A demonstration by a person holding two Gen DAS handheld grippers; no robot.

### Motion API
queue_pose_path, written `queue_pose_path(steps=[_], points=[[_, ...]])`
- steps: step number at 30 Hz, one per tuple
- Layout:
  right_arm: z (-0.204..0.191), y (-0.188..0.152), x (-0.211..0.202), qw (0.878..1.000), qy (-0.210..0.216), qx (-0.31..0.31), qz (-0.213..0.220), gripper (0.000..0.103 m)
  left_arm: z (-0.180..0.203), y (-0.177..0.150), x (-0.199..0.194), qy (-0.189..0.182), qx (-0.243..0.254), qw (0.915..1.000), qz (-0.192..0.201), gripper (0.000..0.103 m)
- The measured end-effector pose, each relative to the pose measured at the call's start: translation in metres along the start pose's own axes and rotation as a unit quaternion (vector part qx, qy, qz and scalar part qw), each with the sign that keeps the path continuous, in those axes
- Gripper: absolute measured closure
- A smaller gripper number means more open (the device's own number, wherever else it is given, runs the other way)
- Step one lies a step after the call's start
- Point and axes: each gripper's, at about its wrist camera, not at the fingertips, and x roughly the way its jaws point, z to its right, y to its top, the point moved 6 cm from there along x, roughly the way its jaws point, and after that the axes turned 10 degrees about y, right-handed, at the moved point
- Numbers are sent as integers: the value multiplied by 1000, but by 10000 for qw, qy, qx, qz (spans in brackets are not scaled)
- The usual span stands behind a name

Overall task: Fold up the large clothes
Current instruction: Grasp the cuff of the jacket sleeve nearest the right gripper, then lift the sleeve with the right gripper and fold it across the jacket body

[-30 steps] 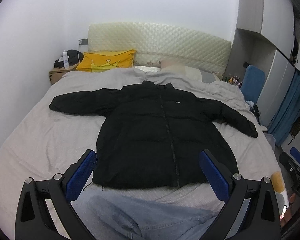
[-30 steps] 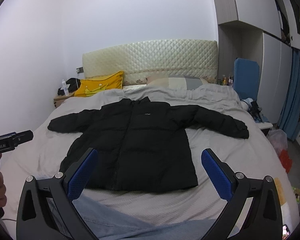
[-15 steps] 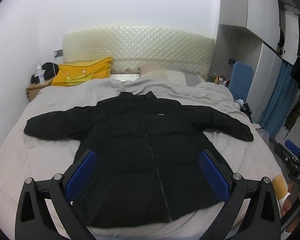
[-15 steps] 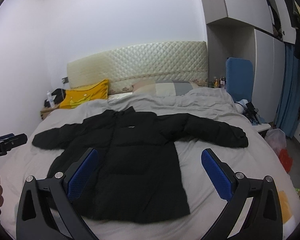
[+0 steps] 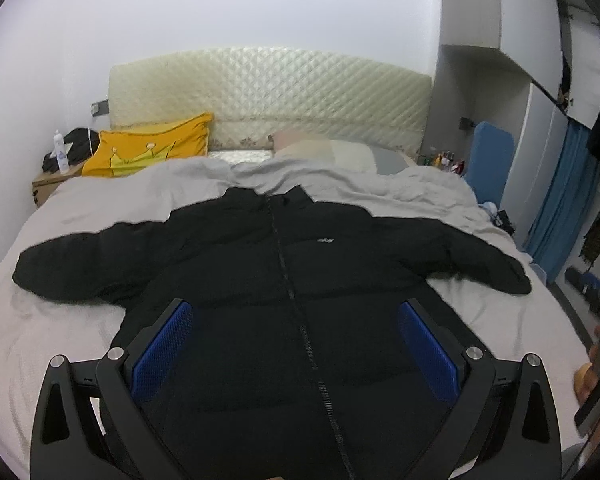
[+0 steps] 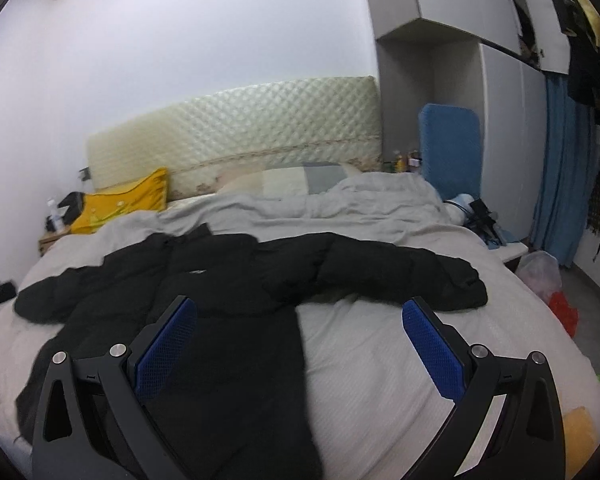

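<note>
A black puffer jacket (image 5: 292,280) is laid flat and front-up on a bed (image 5: 80,208) covered by a pale grey sheet, its collar pointed toward 12 o'clock at the headboard (image 5: 268,96) and its zip run down the middle toward 6 o'clock. Both sleeves are spread outward: one is stretched toward 9 o'clock, its cuff stopped short of the mattress edge, and the other is reached toward 3 o'clock, where bare sheet is left between cuff and bedside. The left gripper (image 5: 296,340) is held over the lower body of the jacket with its blue-padded fingers (image 5: 162,344) spread wide, nothing being pinched between them. The right gripper (image 6: 300,344) is likewise held wide apart above the jacket's side seam and the open sheet beside it, with a broad strip of uncovered bedding seen toward 3 and 5 o'clock. The jacket is quilted in soft, puffy horizontal bands (a small pale logo is seen on the chest), whereas the headboard is padded in a shiny diamond pattern. A yellow cushion (image 5: 148,152) is propped at about 10 o'clock, a rumpled grey duvet (image 6: 340,208) is bunched at the head, and a blue curtain (image 6: 556,160) is hung past the 3 o'clock edge.
</note>
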Motion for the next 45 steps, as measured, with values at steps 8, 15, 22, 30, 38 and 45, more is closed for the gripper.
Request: queue_pose_path(steps=[8,15,22,30,38,45], points=[[67,24,73,9978,-241,611,122,0,-21,-25,43,-60,-386,9992,-107,1],[129,-17,141,9883,-178,1480,-330,1,-37,-42,65,-76,-675,9974,-219,1],[216,-70,169,9488,-310,3110,-459,5,-42,-62,88,-121,-847,9953,-462,1],[294,-100,171,9036,-344,4266,-171,5,-38,-75,103,-84,-901,9942,-578,1],[325,-78,206,8938,246,4462,372,25,-30,-85,120,-78,-976,9924,-741,1],[318,-59,247,9127,520,4038,351,66,-13,-83,134,122,-756,9949,-653,1]])
